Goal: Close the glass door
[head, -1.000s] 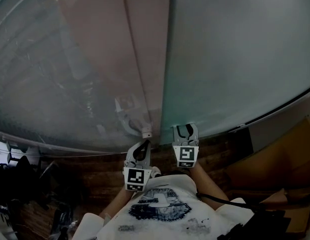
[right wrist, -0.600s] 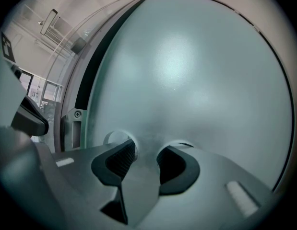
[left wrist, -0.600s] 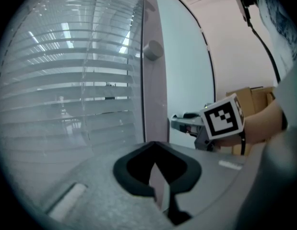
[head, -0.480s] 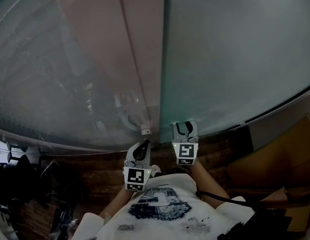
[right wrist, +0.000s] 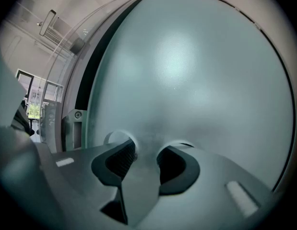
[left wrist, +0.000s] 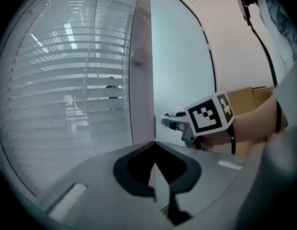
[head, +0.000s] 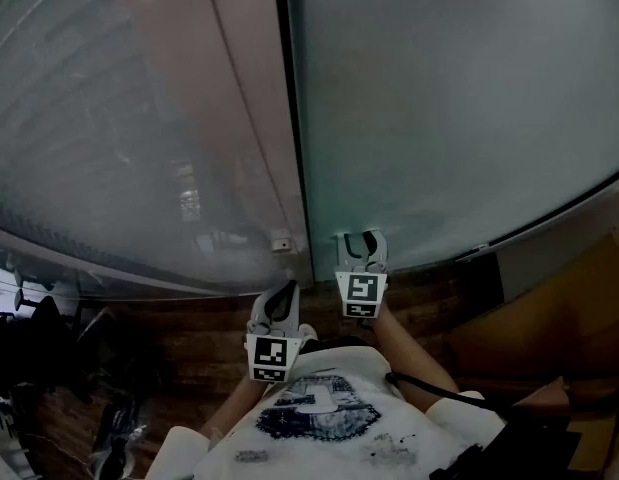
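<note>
The frosted glass door fills the right of the head view. Its left edge runs along a pinkish upright frame, with a thin dark line between them. My right gripper stands open, its fingertips against the frosted glass close to that edge, and nothing is held between them. In the left gripper view the right gripper touches the door beside the frame. My left gripper is shut and empty, a little short of the frame, below a small pale latch piece.
Left of the frame is a glass wall with slatted blinds behind it. A cardboard box stands low at the right. Dark clutter lies on the wooden floor at the lower left. A metal bracket with a screw sits beside the door's edge.
The head view has swung, so the door's edge lies further left in the picture. My left gripper now sits further from the latch piece. The right gripper stays on the glass.
</note>
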`<state>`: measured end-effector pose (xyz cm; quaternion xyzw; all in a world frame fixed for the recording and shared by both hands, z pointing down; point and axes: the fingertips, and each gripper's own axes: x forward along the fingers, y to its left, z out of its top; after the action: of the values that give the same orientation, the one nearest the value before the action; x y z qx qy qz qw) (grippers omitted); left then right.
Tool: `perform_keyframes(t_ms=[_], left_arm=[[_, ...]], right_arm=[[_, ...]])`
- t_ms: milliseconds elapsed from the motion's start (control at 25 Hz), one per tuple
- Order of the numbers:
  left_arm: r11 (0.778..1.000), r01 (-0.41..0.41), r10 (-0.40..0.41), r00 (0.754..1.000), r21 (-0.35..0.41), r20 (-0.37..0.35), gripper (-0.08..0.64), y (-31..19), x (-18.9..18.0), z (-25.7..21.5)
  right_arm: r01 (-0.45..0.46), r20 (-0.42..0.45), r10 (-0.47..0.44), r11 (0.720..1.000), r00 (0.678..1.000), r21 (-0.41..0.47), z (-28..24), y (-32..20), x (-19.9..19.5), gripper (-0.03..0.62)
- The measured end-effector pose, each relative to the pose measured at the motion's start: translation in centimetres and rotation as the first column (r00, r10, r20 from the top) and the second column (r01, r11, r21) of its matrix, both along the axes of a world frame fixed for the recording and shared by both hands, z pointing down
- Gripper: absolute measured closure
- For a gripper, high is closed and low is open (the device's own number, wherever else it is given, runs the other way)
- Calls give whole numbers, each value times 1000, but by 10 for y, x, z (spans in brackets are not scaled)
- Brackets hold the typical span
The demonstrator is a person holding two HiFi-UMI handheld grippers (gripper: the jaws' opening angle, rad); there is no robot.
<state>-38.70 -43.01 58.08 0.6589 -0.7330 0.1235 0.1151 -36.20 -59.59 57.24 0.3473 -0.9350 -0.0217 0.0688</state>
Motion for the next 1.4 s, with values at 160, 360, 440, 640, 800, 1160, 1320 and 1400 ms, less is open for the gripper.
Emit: perform_keyframes(t_ms=[160, 360, 440, 640, 800, 1160, 1320, 1400], left_arm=[[999, 36, -35, 999, -8, 7, 557, 11, 14, -3], [993, 112, -112, 994, -22, 16, 557, 29, 30, -10], [989, 147, -147, 989, -32, 16, 557, 41, 41, -12], [968, 239, -238, 971, -71, 22, 557, 78, 63, -11], [948, 300, -298, 954, -109, 28, 557, 111, 79, 0], [951, 290, -289, 957, -105, 30, 557, 133, 98, 1], [965, 252, -251, 968, -75, 24, 558, 147, 105, 0], [969, 238, -237, 971, -68, 20, 557, 159, 108, 3]], right_arm=[[-13, 11, 13, 1000, 1000, 9, 1, 0, 1, 443], [2, 7, -2, 1000, 1000, -2, 3, -1, -6, 443], [10, 6, -10, 1000, 1000, -5, 4, 1, -6, 443], [78, -34, -78, 997, 996, -7, 0, 6, -9, 422], [102, -47, -100, 994, 994, 48, -3, 15, 2, 399], [99, -81, -95, 994, 992, 48, 1, 37, 28, 451], [74, -81, -72, 997, 994, 25, -2, 53, 56, 477], [77, -80, -76, 997, 994, 19, -2, 67, 69, 484]])
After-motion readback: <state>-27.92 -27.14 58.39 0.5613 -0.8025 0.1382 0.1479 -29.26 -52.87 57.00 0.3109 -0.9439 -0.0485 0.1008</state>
